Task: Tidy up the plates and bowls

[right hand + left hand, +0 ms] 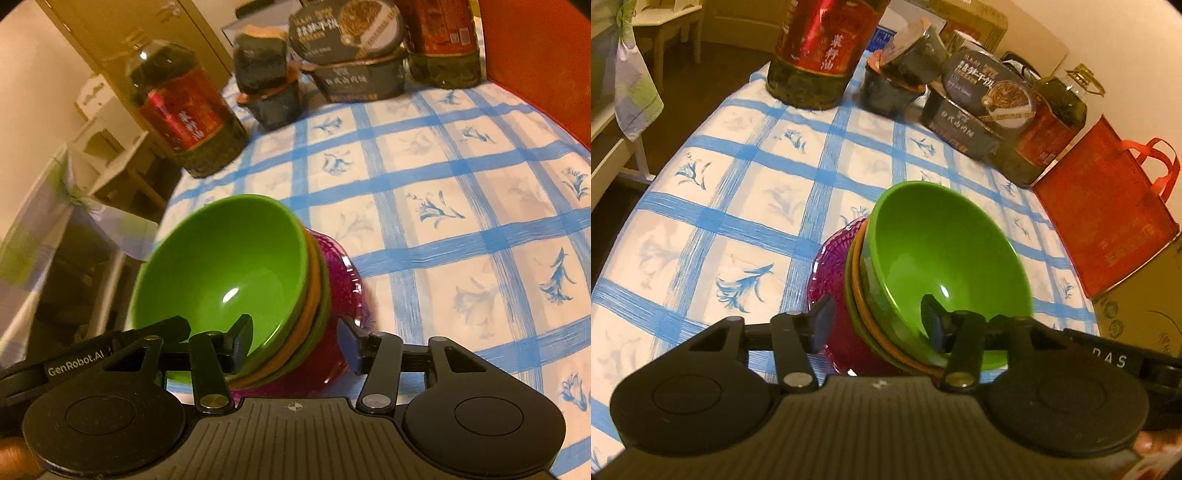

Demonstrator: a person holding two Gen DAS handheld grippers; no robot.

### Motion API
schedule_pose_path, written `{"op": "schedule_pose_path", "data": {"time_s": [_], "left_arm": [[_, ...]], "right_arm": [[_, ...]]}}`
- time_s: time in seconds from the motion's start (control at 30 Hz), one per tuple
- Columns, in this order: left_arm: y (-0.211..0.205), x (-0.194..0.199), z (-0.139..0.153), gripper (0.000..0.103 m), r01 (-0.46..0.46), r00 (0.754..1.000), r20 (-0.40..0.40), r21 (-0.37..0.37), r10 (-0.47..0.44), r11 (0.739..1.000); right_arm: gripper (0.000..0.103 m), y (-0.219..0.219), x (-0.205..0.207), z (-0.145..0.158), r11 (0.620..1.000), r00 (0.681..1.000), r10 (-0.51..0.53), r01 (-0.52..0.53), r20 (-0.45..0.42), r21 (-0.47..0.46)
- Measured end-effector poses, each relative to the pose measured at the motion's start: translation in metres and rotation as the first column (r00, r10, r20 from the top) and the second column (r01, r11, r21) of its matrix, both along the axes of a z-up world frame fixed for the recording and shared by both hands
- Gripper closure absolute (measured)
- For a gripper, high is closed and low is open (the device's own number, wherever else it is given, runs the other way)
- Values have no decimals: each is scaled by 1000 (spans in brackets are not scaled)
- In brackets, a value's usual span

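Left wrist view looks down over the left gripper [877, 325], whose jaws stand apart around the near rim of a stack of bowls; one fingertip [823, 320] sits outside the stack by the magenta plate, the other inside the top bowl, and neither pad visibly presses on the rim, so the grip reads as released. The green bowl [945, 258] tops the stack, nested in an orange bowl [866, 314] and a second green bowl [849, 295], of which only thin rims show. Under them lies a ribbed magenta glass plate [831, 254], resting on the blue-checked tablecloth [738, 221].

From the right wrist view, the right gripper [297, 341] straddles the opposite edge of the same stack, likewise loosened: one finger dips into the green bowl [229, 258], the other stands just outside the magenta plate [343, 280], apart from it. The orange rim [312, 291] shows between the green ones.

Farther back on the table stand a large oil bottle with a red label [820, 48], stacked dark food tubs [901, 74], boxed instant rice meals [982, 99], and a second oil bottle [1052, 122]. A red tote bag [1108, 206] leans at the table's right edge.
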State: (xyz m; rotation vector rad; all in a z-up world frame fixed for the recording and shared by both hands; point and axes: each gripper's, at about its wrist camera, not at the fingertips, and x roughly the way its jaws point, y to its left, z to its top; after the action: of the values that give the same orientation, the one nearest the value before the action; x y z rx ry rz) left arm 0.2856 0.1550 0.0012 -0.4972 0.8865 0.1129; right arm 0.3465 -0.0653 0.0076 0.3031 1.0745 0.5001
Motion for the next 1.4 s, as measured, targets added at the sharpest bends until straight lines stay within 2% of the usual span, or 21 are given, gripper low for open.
{"op": "schedule_pose_path", "data": {"time_s": [0.23,0.4,0.7,0.87,0.9,1.0,1.23,1.4], "left_arm": [[-4,-28,19,55,-22,998,52,6,22,1000],[-7,-55,25,55,-32,998,57,11,32,999],[-29,-116,22,54,-30,997,69,82,24,996],[-55,-150,19,45,-30,998,64,216,17,976],[-58,-156,18,41,-32,998,64,228,18,973],[-69,-175,18,40,-31,997,72,267,12,963],[-88,-205,27,38,-21,998,68,309,0,951],[-93,-217,35,38,-17,998,70,320,-5,947]], "right_arm": [[48,-13,-22,16,1000,1000,-11,10,28,28],[48,-25,-47,22,999,999,-11,10,39,36],[48,-53,-114,16,999,999,-37,36,18,36],[48,-58,-158,13,1000,998,-7,8,55,-18],[48,-58,-165,13,999,998,4,-2,70,-33],[48,-58,-188,16,997,992,37,-29,118,-72],[48,-58,-223,24,987,977,80,-49,198,-155],[48,-58,-237,30,982,970,93,-52,223,-182]]}}
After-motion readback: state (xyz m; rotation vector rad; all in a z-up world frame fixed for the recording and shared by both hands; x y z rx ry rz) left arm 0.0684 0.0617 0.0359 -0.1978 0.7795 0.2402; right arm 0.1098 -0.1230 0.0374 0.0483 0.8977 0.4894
